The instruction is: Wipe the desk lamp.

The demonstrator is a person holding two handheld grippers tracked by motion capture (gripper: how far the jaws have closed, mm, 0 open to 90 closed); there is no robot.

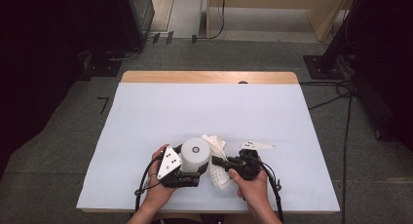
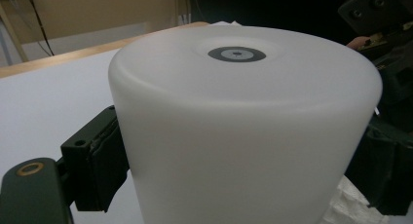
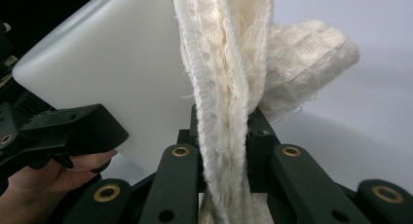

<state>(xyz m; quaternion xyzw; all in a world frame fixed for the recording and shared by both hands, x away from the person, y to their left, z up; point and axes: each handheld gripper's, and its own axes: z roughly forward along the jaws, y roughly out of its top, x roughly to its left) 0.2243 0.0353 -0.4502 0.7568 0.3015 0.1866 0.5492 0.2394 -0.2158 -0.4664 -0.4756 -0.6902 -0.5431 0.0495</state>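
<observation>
- Forearms of the person come in from the near edge of the table point(image 1: 146, 95) in the high view, and we see each hand wrapped around a gripper just in front of that edge.
- Nearest on the left, the left gripper point(image 1: 187, 171) has its jaws clamped on the white cylinder point(image 1: 196, 152); in the left gripper view we see a black pad pressed flat against each side of the cylinder's point(image 2: 243, 131) wall.
- We find the cylinder standing upright on the table's pale cover, near the front edge and slightly left of centre, with a grey ring mark point(image 2: 236, 54) in the middle of its flat top.
- On the right, the right gripper point(image 1: 220, 161) points left toward the cylinder, and its jaws are clenched on the cream cloth point(image 1: 217, 158).
- In the right gripper view we see the cloth point(image 3: 229, 87) rising as a folded, ribbed strip straight out from between the closed black jaws, with a waffle-textured bunch of it spilling to the right.
- We see the cloth lying close against the cylinder's right side; it may be touching the wall, though the fold hides the exact contact from us.
- Farther off, the rest of the cover lies bare up to a strip of wooden tabletop point(image 1: 209, 77) at the far edge.
- Beyond the table we see grey floor, black cables and a pale wooden panel.
</observation>
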